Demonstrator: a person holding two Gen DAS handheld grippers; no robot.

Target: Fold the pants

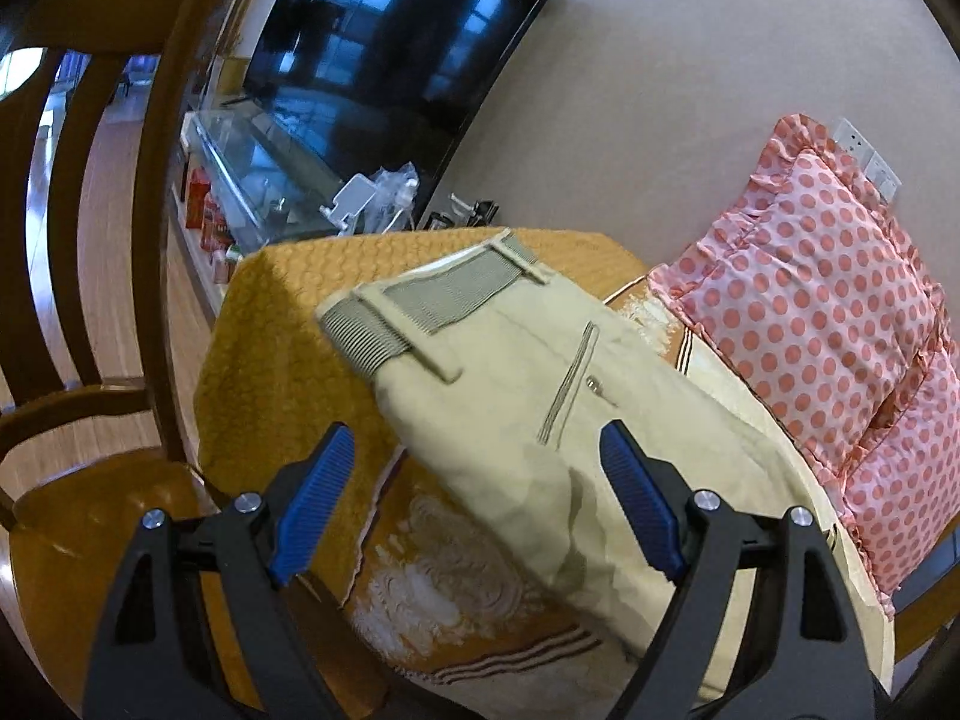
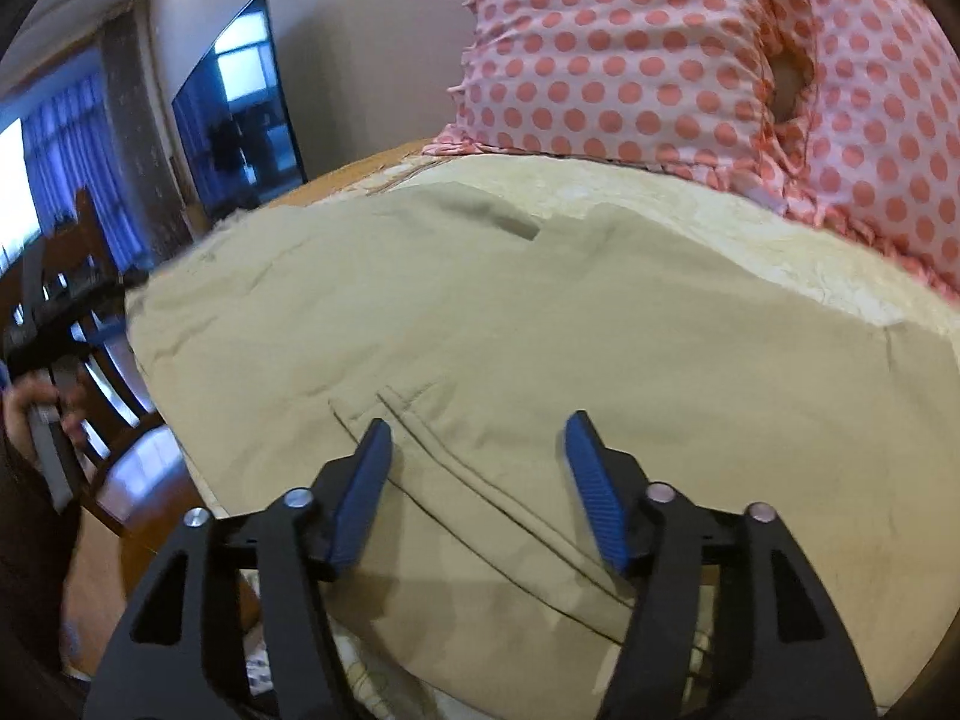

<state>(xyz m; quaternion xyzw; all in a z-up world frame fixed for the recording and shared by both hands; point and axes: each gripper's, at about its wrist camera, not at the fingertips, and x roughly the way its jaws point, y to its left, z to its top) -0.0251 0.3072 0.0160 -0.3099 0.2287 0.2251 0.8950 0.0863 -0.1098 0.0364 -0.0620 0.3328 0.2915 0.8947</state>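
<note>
Orange tablecloth (image 1: 282, 324) bears khaki pants (image 1: 540, 396); left tool (image 1: 477, 510) and right tool (image 2: 477, 489) gape wide above them, empty.

Beige pants (image 1: 540, 372); pink pillow (image 1: 828, 300) (coral dots); mustard cloth (image 1: 288, 312).

Dim indoor light w/ blue-tinted daylight from window (image 2: 18, 192); its reflection glares on TV screen (image 1: 384, 42). Heavy fisheye bending plus dark vignette at corners. Soft shadows on pants (image 2: 480, 324); motion blur at left edge of right wrist view.
</note>
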